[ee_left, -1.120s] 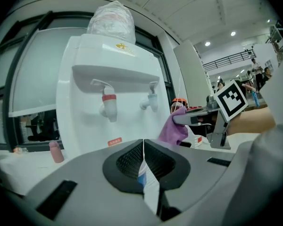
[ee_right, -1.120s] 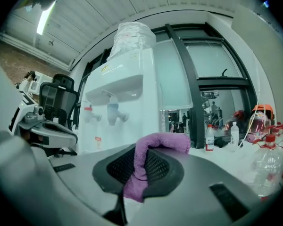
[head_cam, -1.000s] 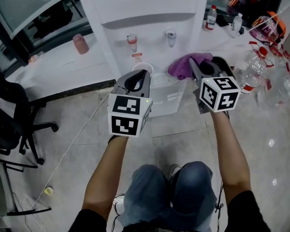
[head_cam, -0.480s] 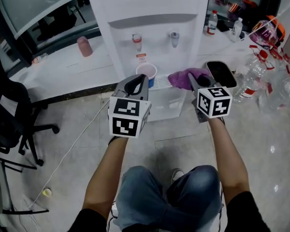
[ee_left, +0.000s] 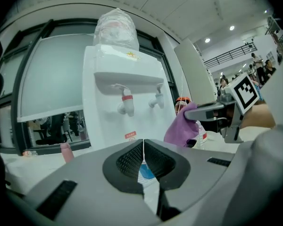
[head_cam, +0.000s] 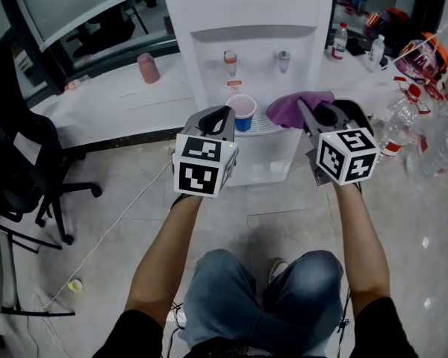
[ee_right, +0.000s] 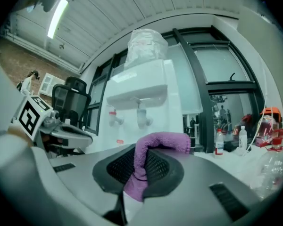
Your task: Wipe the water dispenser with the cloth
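Cloth (head_cam: 293, 109) clamped in right gripper (head_cam: 302, 107) held out toward water dispenser (head_cam: 254, 21); left gripper (head_cam: 227, 112) level alongside, jaws together

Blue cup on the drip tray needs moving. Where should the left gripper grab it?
Grip the cup by its side wall, probably from the front: it stands upright under the red tap, crowding the top. The left gripper is shut; open it first.

My cloth (head_cam: 295, 109) is purple. The water dispenser (head_cam: 254, 21) is white, with one red-marked tap (head_cam: 230, 58). The cup (head_cam: 243, 115) is blue. My left gripper (head_cam: 225, 114) and right gripper (head_cam: 305, 110) are grey, their cubes patterned with black-and-white squares.
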{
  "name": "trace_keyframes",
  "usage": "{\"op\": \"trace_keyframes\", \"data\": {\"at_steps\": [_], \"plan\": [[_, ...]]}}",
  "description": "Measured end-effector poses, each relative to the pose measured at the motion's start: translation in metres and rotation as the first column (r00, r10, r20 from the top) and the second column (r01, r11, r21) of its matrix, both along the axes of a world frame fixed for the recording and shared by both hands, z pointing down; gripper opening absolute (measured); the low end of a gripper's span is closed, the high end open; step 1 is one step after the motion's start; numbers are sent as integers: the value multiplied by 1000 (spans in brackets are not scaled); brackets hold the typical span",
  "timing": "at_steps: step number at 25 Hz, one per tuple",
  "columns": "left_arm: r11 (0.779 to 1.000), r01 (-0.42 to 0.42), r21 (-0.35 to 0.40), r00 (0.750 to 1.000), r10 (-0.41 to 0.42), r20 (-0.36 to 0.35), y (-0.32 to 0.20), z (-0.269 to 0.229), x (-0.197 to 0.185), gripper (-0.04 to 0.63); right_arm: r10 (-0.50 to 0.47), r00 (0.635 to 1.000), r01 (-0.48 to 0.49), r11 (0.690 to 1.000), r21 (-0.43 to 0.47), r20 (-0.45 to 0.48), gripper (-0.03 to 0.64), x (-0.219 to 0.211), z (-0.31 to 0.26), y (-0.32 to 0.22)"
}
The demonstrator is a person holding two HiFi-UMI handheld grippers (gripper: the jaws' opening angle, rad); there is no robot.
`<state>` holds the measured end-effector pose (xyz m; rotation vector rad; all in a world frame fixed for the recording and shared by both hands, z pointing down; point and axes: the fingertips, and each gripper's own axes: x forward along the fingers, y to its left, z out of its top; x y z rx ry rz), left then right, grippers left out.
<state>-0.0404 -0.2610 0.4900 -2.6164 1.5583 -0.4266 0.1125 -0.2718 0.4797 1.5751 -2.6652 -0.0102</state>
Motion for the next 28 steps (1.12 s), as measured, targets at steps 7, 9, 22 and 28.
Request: {"op": "trace_keyframes", "data": {"at_steps": [7, 9, 22, 28], "plan": [[999, 27, 46, 999, -28, 20, -7, -38, -14, 28, -133, 991, 129, 985, 118, 29, 41, -44, -75, 13], [998, 34, 58, 999, -35, 19, -7, -44, -17, 28, -171, 985, 166, 976, 143, 28, 41, -57, -91, 16], [983, 146, 114, 989, -141, -53, -9, -92, -76, 28, -351, 935, 351, 906, 236, -41, 41, -160, -175, 14], [969, 212, 124, 976, -205, -71, 5, -94, -110, 28, -374, 927, 362, 905, 223, 11, 41, -201, -189, -5]]}}
